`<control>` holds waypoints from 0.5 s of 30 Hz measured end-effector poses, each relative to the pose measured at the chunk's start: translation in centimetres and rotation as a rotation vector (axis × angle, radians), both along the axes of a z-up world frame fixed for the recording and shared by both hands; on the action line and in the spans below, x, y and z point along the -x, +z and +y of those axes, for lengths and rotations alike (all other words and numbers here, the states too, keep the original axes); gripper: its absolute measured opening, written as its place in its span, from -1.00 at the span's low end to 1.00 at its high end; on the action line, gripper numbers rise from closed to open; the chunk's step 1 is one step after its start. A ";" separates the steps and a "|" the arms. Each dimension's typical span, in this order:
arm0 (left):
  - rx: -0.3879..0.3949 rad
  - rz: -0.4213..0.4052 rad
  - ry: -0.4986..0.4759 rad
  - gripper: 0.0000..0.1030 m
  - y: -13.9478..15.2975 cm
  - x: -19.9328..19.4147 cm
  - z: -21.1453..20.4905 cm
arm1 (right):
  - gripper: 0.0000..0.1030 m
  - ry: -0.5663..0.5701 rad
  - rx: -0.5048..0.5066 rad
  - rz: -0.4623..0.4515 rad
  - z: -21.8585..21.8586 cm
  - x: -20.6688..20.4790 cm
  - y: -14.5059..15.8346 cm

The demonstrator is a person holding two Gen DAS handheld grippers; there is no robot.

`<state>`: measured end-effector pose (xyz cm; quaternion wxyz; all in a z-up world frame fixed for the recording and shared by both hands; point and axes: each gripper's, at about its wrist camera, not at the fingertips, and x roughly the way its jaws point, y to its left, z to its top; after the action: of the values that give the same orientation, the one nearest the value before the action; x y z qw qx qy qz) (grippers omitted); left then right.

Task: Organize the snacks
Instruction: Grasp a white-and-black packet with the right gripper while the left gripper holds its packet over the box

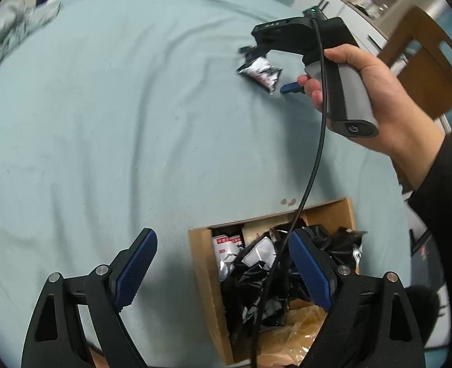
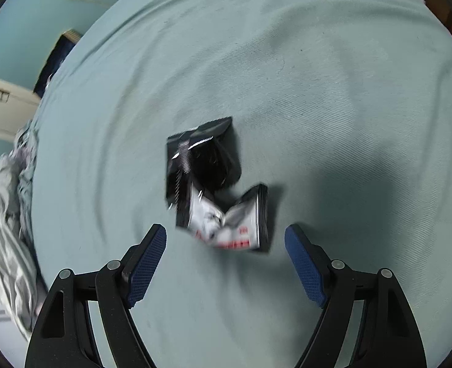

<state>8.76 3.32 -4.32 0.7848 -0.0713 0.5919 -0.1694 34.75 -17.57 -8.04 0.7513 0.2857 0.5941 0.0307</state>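
- Hovering over the bedsheet (image 2: 317, 61), the right gripper (image 2: 226, 239) has its jaws spread wide with nothing between them.
- Just ahead of its blue pads (image 2: 147, 263) lie two snack packets: a black-and-white one (image 2: 229, 217) nearest, crumpled, and a darker one (image 2: 201, 156) beyond, the two touching or overlapping at a corner.
- Both packets look blurred, so I cannot read the print or tell whether they rest flat.
- From the left side, the right hand (image 1: 366, 92) grips the handle of its tool above the packets (image 1: 261, 72), well apart from the box.
- The left gripper (image 1: 222, 263) is also wide open and holds nothing; it hangs above the near edge of a cardboard box (image 1: 201, 263).
- That box sits on the sheet and already holds a heap of dark and white packets (image 1: 256, 263), with brown paper at its near end.
- A black cable (image 1: 311, 168) runs from the right tool down across the box.
- To my eye the step in hand is the pick: the right gripper is lining up on the nearest packet.
- Next it needs to drop lower, centre the packet between the pads and close on one packet only.
- The carry to the box is long, and the cable could snag there.
- The foil looks slippery and thin, so a firm pinch on the crumpled middle seems wise.
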 end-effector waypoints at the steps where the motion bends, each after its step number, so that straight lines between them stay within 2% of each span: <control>1: 0.008 0.008 0.008 0.72 -0.2 -0.2 0.1 | 0.54 0.003 0.022 0.008 0.4 -0.3 -0.4; 2: 0.008 0.010 0.010 0.72 -0.2 -0.2 0.0 | 0.48 0.016 0.052 0.000 0.8 -0.4 -0.5; 4: -0.002 0.004 -0.009 0.72 -0.1 -0.2 -0.5 | -0.03 0.076 0.155 -0.039 2.1 -0.4 0.0; 5: -0.013 -0.004 -0.022 0.72 0.0 -0.2 -0.8 | -0.22 0.111 0.178 -0.053 2.6 -0.3 0.2; 7: -0.036 -0.022 -0.040 0.72 0.2 0.0 -1.2 | -0.44 0.143 0.192 -0.096 2.9 0.6 1.1; 10: -0.064 -0.056 -0.063 0.72 0.8 0.5 -1.5 | -0.45 0.157 0.220 -0.152 2.4 3.1 3.1; 15: -0.107 -0.123 -0.049 0.71 1.7 1.4 -1.5 | -0.45 0.204 0.151 -0.227 0.6 9.7 7.0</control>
<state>7.32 1.85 -2.60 0.8179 -0.0045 0.5524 -0.1608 25.01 -16.95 -1.02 0.8259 0.1613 0.5320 0.0941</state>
